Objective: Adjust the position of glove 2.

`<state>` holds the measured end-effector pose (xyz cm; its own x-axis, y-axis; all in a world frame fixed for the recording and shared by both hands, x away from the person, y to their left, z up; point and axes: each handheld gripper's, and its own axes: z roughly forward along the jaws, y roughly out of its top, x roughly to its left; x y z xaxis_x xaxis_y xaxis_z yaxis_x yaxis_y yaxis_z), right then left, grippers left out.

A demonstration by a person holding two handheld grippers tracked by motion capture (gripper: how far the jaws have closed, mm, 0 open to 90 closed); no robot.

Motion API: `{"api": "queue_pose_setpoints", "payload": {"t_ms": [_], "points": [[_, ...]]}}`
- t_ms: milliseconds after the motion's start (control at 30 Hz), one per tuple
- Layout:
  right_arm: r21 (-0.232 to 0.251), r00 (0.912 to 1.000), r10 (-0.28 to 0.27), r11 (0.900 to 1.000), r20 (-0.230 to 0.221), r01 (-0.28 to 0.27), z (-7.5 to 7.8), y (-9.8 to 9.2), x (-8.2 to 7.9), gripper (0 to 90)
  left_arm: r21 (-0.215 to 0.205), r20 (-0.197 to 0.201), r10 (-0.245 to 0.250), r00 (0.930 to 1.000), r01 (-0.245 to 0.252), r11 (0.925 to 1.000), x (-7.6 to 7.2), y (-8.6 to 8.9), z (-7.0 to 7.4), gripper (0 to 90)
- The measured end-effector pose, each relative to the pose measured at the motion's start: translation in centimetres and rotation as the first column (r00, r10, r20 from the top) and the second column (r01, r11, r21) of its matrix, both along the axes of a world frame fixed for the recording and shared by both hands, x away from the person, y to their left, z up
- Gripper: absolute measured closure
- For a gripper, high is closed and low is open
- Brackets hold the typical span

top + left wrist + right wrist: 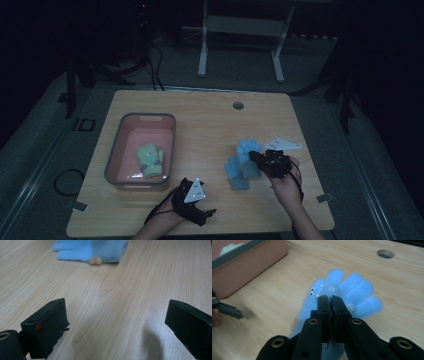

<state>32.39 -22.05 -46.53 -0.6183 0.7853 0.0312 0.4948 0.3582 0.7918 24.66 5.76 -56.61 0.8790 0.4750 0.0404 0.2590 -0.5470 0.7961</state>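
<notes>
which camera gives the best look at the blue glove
The right gripper view: the blue glove is close, fingers spread, with small eyes on it, pinched in the right gripper. The high view shows it small and dim; the left gripper view shows just its edge.

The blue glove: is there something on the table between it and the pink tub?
Nothing visible. The right gripper is shut on the blue glove, and bare table lies between it and the pink tub. The left gripper stays nearer the table's front edge.
</notes>
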Motion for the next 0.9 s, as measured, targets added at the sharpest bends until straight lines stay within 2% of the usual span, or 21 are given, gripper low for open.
{"api": "queue_pose_setpoints", "payload": {"t_ms": [133, 267, 533, 900], "points": [[-0.002, 0.9988, 0.041, 0.999, -0.026, -0.041, -0.8, 1.5, -0.3, 86.7, -0.002, 0.008, 0.000, 1.0000, 0.001, 1.0000, -0.1, 0.0, 0.0, 4.5], [-0.011, 0.9958, 0.068, 0.998, -0.062, -0.068, -2.0, 2.1, -0.6, 86.6, 0.001, 0.009, -0.002, 1.0000, 0.002, 1.0000, -0.1, 0.0, 0.0, 4.5], [-0.024, 0.9898, 0.070, 0.997, -0.124, -0.074, -4.1, 2.2, -0.2, 86.4, 0.001, -0.001, -0.002, 1.0000, 0.002, 1.0000, 0.0, -0.1, 0.0, 4.5], [-0.065, 0.9839, 0.052, 0.996, -0.171, -0.064, -6.5, 2.1, 0.8, 85.2, 0.004, -0.003, -0.004, 1.0000, 0.004, 1.0000, 0.0, -0.1, 0.0, 4.5]]}}
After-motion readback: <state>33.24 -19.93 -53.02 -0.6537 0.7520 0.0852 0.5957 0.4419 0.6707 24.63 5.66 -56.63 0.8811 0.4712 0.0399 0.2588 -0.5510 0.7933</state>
